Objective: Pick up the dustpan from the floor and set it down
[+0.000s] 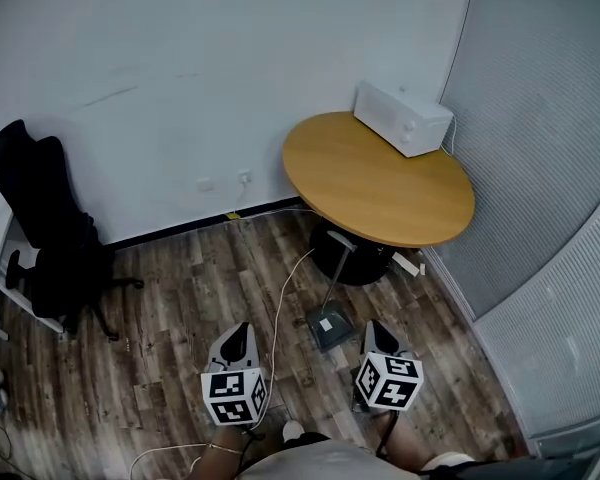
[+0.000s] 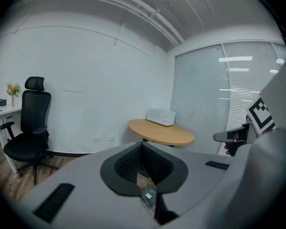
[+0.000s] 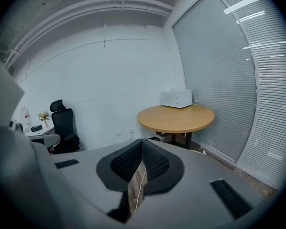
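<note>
Dustpan (image 1: 330, 326) on wood floor (image 1: 180, 298), just before base of round bench (image 1: 380, 183), long handle standing up. Left gripper (image 1: 237, 338) and right gripper (image 1: 378, 330) flank pan on near side, neither touching it. Both grippers' jaws closed tip to tip, nothing between them. White cable (image 1: 280, 308) lies on floor between pan and left gripper. White box (image 1: 402, 118) on bench.
</note>
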### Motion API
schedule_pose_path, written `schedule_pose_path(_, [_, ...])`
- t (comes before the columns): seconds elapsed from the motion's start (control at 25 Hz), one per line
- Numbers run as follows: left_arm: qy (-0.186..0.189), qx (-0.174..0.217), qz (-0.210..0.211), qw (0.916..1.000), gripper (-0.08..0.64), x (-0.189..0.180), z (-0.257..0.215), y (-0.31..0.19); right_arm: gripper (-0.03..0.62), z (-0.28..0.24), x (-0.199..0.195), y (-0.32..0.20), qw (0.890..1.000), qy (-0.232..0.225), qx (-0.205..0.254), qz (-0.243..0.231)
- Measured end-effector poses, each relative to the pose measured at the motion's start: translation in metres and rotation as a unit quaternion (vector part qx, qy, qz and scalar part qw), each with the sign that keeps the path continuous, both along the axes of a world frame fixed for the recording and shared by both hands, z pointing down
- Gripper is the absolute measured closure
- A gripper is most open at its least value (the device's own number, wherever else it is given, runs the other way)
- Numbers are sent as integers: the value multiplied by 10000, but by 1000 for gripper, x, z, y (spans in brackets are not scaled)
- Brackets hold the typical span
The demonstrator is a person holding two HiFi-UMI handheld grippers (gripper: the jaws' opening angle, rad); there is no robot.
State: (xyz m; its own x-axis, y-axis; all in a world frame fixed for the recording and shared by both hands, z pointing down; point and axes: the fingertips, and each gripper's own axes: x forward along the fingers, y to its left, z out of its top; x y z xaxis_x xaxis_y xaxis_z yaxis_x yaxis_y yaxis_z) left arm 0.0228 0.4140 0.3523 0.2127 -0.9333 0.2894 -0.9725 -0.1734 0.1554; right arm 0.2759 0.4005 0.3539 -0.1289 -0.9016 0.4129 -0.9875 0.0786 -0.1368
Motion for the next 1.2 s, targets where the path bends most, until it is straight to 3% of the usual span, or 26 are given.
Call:
schedule_pose_path(0.24, [-50, -33, 137, 9999, 545, 17, 0, -34, 560, -1, 9, -39, 10000, -40, 26, 17])
schedule_pose_path(0.56, [-58, -213, 312, 9993, 545, 25, 14, -55, 560, 20, 0, -54, 9998, -126, -167, -19])
schedule_pose_path(0.96, [-24, -63, 809, 9967, 545, 32, 11, -129, 560, 19, 4, -108, 9988, -146, -111, 446])
schedule_pose_path(1.2, [-162, -21, 1186, 9928, 545, 15, 5, -181, 560, 18, -16, -151, 9963, -283, -115, 807])
